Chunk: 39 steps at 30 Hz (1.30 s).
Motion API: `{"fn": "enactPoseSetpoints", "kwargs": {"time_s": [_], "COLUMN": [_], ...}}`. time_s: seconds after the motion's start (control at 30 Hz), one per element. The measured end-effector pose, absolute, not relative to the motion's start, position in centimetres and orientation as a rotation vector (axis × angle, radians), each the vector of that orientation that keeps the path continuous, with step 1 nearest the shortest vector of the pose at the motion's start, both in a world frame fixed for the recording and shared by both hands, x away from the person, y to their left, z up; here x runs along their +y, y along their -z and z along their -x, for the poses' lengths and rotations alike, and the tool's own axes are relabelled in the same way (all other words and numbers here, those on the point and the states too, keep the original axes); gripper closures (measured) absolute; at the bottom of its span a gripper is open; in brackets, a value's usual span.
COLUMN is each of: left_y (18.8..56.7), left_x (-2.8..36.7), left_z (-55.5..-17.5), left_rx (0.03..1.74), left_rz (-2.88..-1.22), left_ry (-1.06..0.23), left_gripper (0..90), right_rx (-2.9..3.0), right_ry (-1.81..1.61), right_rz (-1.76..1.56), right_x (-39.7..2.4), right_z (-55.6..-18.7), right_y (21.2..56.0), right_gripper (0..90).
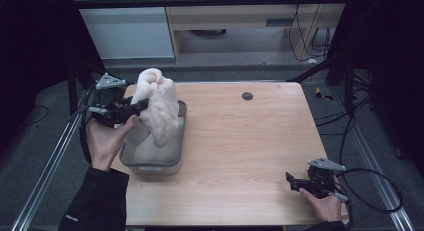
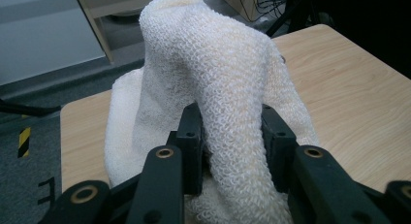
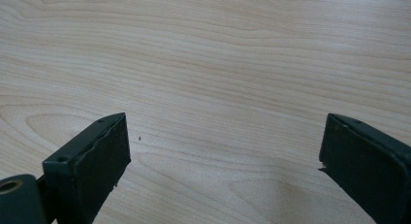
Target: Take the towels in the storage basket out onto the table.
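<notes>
We noted the left tongs (image 1: 142,105) clamped on the towel (image 1: 159,108), which hung long-axis vertical over the bin (image 1: 150,163) at 6 o'clock below; right tongs (image 1: 295,183) rested wide, well apart.

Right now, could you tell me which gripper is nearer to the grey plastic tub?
Left. The left gripper holds the white knitted towel above the grey plastic tub; the right gripper rests open across the table.

Cream looped-weave towel (image 1: 157,103), translucent grey bin (image 1: 176,156), pale woodgrain table (image 1: 250,141)
</notes>
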<state>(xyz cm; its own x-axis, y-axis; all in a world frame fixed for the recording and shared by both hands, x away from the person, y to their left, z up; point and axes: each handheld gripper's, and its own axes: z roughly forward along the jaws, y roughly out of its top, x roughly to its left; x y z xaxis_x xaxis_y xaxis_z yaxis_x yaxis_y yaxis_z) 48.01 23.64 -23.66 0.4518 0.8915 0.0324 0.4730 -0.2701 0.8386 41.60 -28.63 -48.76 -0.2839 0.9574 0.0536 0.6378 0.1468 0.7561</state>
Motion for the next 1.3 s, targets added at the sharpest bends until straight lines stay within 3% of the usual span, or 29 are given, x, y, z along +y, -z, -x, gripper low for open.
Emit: {"fn": "enactPoseSetpoints", "kwargs": {"time_s": [1.3], "left_y": [20.0], "left_x": [17.6], "left_z": [-46.9], "left_rx": [0.954], "left_rz": [-1.979], "left_ry": [-0.624], "left_gripper": [66.8], "right_rx": [1.985], "right_ry": [-0.966], "right_rz": [-1.524], "right_x": [-28.7], "right_z": [-41.6], "right_y": [48.6], "right_gripper": [4.2]}}
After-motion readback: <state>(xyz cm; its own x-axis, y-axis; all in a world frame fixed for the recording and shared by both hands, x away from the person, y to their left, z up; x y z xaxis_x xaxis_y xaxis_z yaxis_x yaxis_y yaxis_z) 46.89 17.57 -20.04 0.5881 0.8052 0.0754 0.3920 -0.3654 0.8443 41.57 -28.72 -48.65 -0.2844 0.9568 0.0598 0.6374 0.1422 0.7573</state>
